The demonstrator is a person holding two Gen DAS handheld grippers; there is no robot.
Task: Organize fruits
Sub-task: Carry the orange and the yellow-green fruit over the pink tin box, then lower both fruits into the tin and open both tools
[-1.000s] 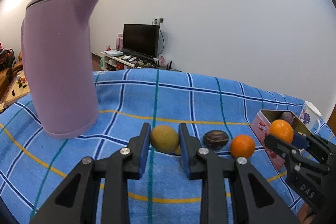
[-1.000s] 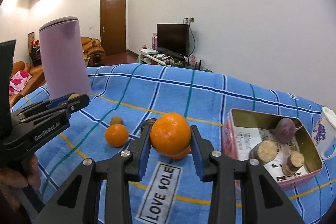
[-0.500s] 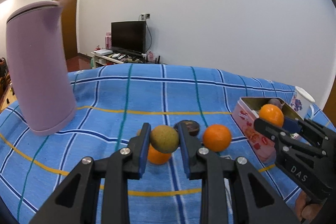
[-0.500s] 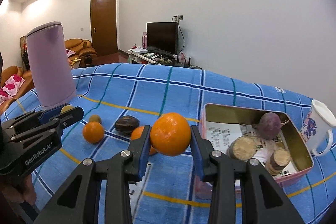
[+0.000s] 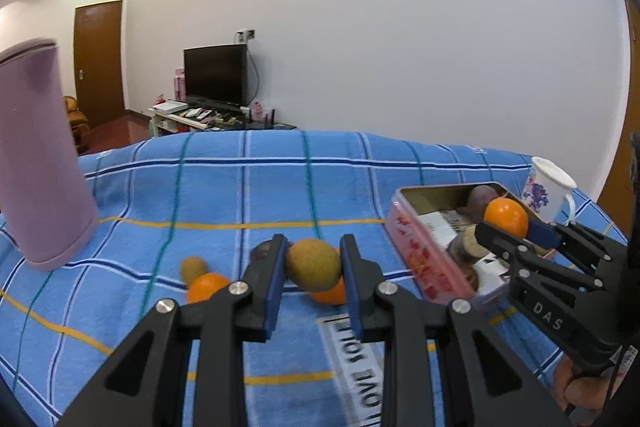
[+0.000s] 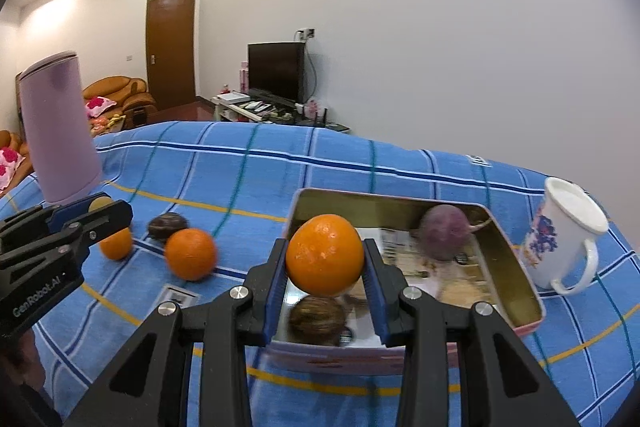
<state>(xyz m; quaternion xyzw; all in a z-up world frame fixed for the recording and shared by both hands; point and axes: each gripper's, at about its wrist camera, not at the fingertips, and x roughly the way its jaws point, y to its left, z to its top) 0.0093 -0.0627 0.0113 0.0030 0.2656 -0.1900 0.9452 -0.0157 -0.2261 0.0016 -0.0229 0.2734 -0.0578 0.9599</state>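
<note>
Far to my left stands a tall lilac jug (image 5: 38,163), upright on the blue checked cloth (image 5: 240,187) that covers the table. Nearer me a few fruits lie loose on the cloth: a small greenish-brown fruit (image 5: 193,268), an orange (image 5: 206,286) just beside it, a dark wrinkled fruit (image 6: 167,225) and another orange (image 6: 191,254) close to its right. My left gripper (image 5: 313,267) is clamped on a yellow-green round fruit (image 5: 313,264), both blue pads pressed to its sides, and I hold it above the cloth, short of the tin. A white label printed with black letters (image 5: 352,359) shows on the cloth under it. My right gripper (image 6: 325,261) is closed tight on a bright orange (image 6: 325,254), held over the near end of the pink tin (image 6: 516,263). Inside the tin, on printed paper, I see a purple round fruit (image 6: 442,233) at the far side and a brown round item (image 6: 317,315) right under my jaws; other contents are too blurred for me to name. Just right of the tin stands a white mug with blue flowers (image 6: 564,233), its handle turned toward me.
</note>
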